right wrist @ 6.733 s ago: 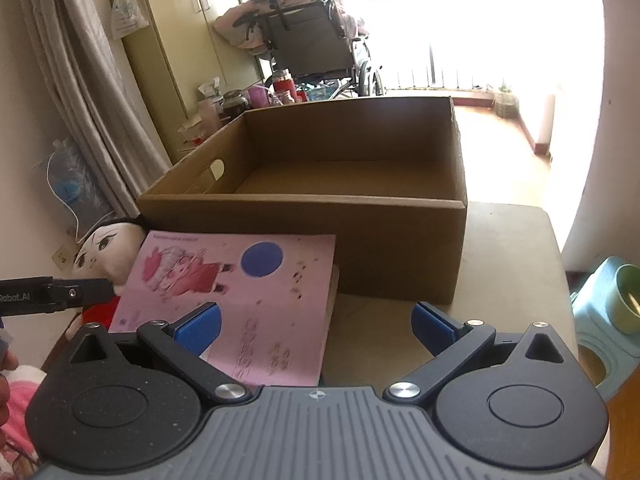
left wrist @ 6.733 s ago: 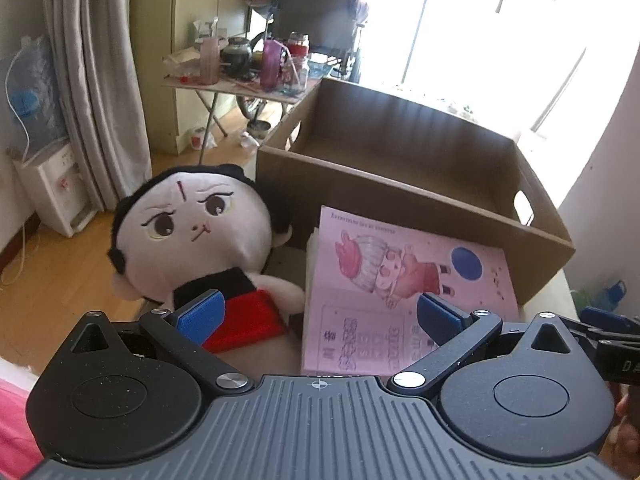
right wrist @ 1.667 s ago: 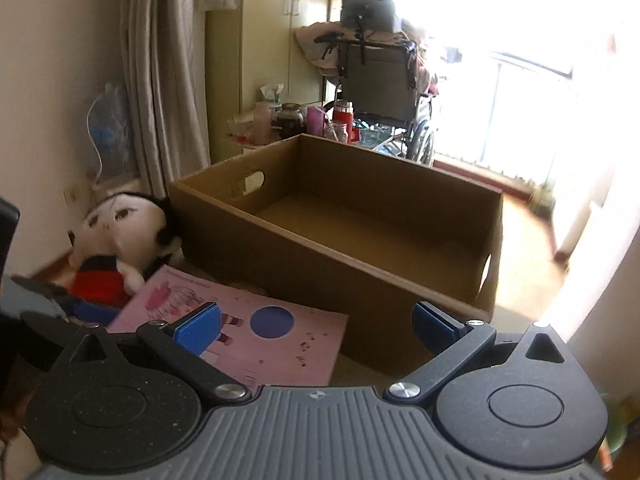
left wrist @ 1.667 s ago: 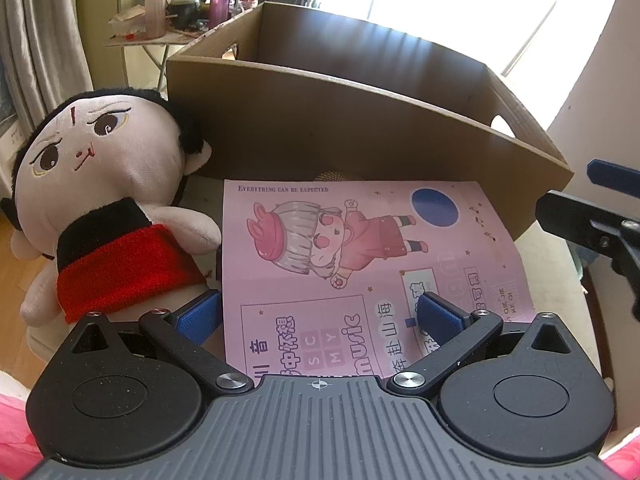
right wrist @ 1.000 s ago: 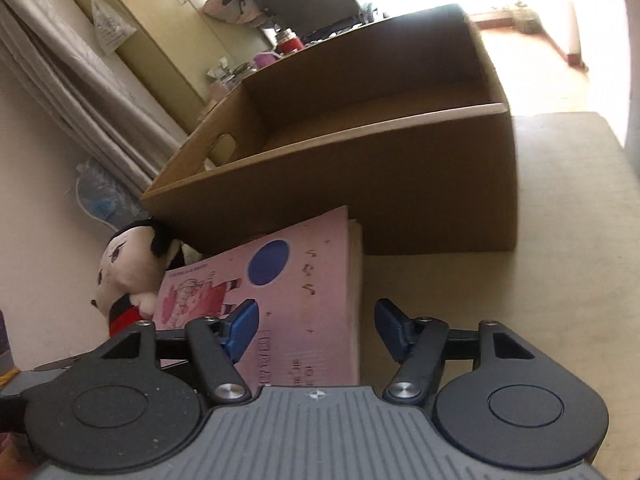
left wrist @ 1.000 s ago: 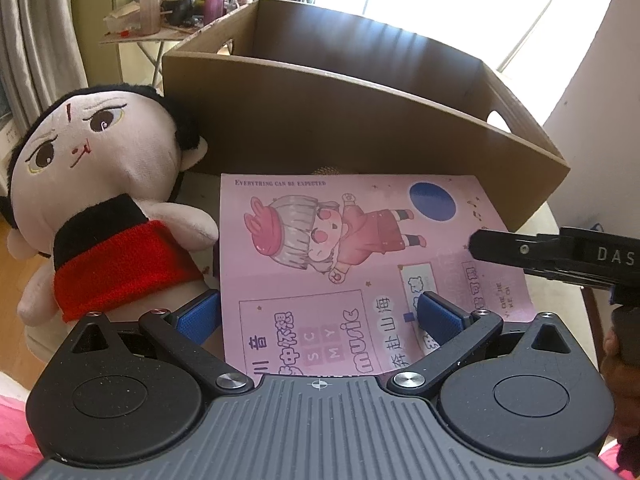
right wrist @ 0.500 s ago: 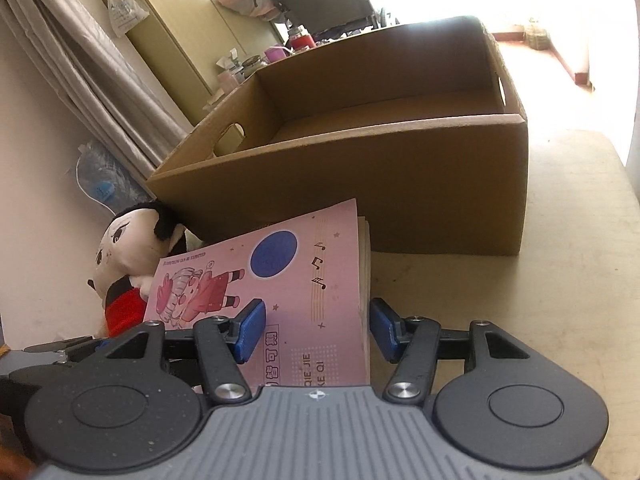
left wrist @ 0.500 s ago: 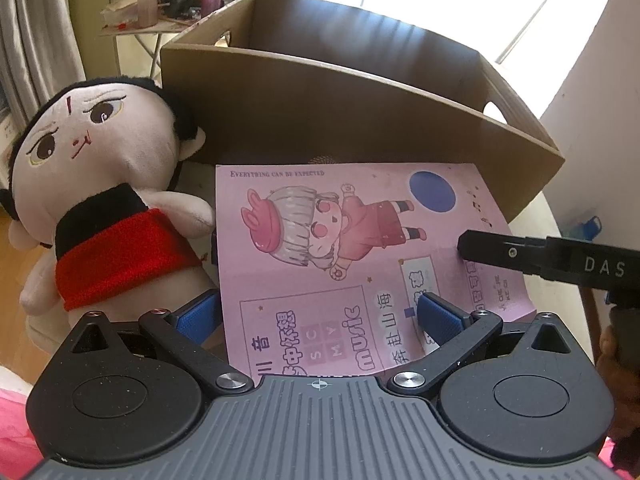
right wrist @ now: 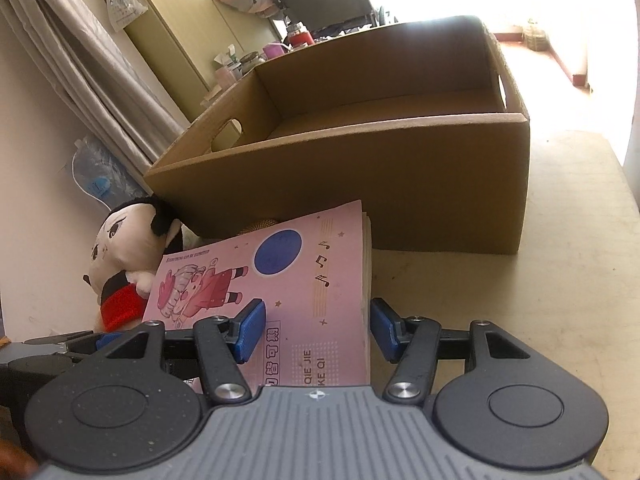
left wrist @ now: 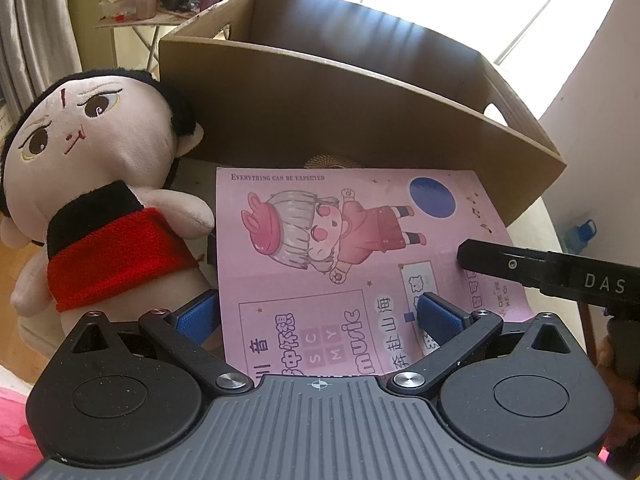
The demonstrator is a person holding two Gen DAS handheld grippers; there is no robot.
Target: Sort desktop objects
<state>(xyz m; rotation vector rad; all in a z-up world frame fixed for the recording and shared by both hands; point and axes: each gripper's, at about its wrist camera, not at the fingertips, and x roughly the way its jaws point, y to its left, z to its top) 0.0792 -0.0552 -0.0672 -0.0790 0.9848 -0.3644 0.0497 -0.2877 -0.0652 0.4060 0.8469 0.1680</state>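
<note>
A pink music book (left wrist: pixel 340 240) lies flat on the table in front of an open cardboard box (left wrist: pixel 320 112). A plush doll (left wrist: pixel 92 184) in a red top lies to the left of the book. My left gripper (left wrist: pixel 318 316) is open over the book's near left part, with one pad off the left edge and one above the cover. My right gripper (right wrist: pixel 316 328) is open and straddles the right edge of the book (right wrist: pixel 304 264). Its left pad is over the cover and its right pad is beside the edge. In the left wrist view one of its fingers (left wrist: pixel 520 268) reaches in from the right.
The box (right wrist: pixel 360 176) is empty inside, with hand holes in its end walls. Bare beige tabletop (right wrist: pixel 560 280) lies to the right of the book. A tan ribbed thing (left wrist: pixel 328 160) peeks out between book and box. A cluttered side table (left wrist: pixel 160 0) stands behind.
My right gripper has slid in over the book's right edge, and its finger now reaches farther left across the cover. The left gripper, doll and box have stayed put.
</note>
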